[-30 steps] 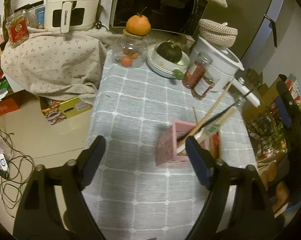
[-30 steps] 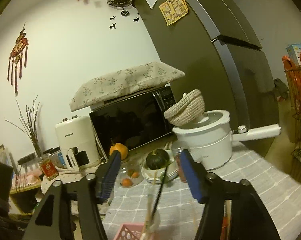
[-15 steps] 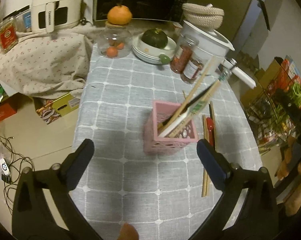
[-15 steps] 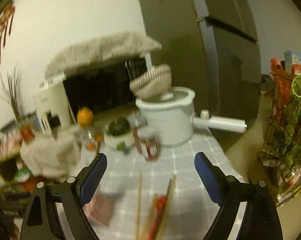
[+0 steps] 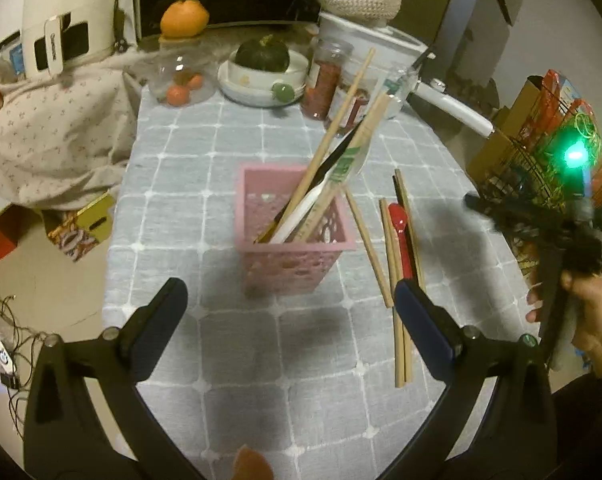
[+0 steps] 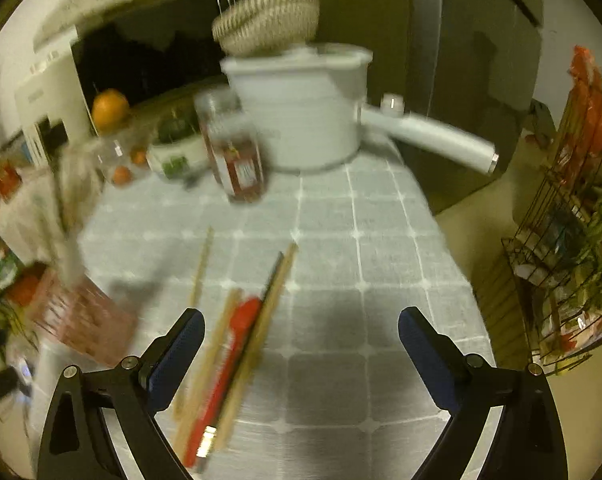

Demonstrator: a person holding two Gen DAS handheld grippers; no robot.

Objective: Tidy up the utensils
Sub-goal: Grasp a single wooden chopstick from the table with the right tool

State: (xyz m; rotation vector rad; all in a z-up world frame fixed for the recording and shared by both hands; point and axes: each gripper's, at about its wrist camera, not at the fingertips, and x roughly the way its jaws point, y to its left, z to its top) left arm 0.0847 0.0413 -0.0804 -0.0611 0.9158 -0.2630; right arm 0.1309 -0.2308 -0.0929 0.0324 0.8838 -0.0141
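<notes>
Reaching in with both grippers, nothing held yet. Left gripper (image 5: 287, 304) jaws have just been opening and stand spread wide, empty, hanging over the tabletop (image 5: 237, 360) on the near side of the pink holder (image 5: 293, 236). Right gripper (image 6: 301, 336) jaws have also just been opening, wide and empty; loose utensils lie under its left finger, not between the pads.

Loose on the cloth, toward the right edge of the tabletop, just beside the holder: several wooden chopsticks (image 5: 395, 312), a red spoon (image 5: 401, 224) and what looks like a dark stick among them. In the right wrist view the same bundle (image 6: 229, 360) runs diagonally; that view is blurred, so I can't give an exact count.

Step in hand, my read: right side picks from the loose bundle, left steadies the holder.
- Shift the right gripper toward its left so one piece sits centred between the pads; close across the shaft, not along it.
- Take one chopstick at a time; they touch each other, and a wide pinch would drag the neighbours.
- Left gripper: clamp the holder wall or brace it before the drop; it's light and top-heavy with long sticks leaning right.

Containers:
- Pink holder: perforated, upright, already has chopsticks, a black-and-white piece and a paper-sleeved pair leaning out toward the far right.
- Far edge: glass jar (image 5: 181, 80) with small orange fruit inside and an orange on top; stacked bowls (image 5: 261, 80) with a green squash; jars (image 5: 325, 80) of red contents; white pot (image 5: 381, 52) with a woven basket on its lid.
</notes>
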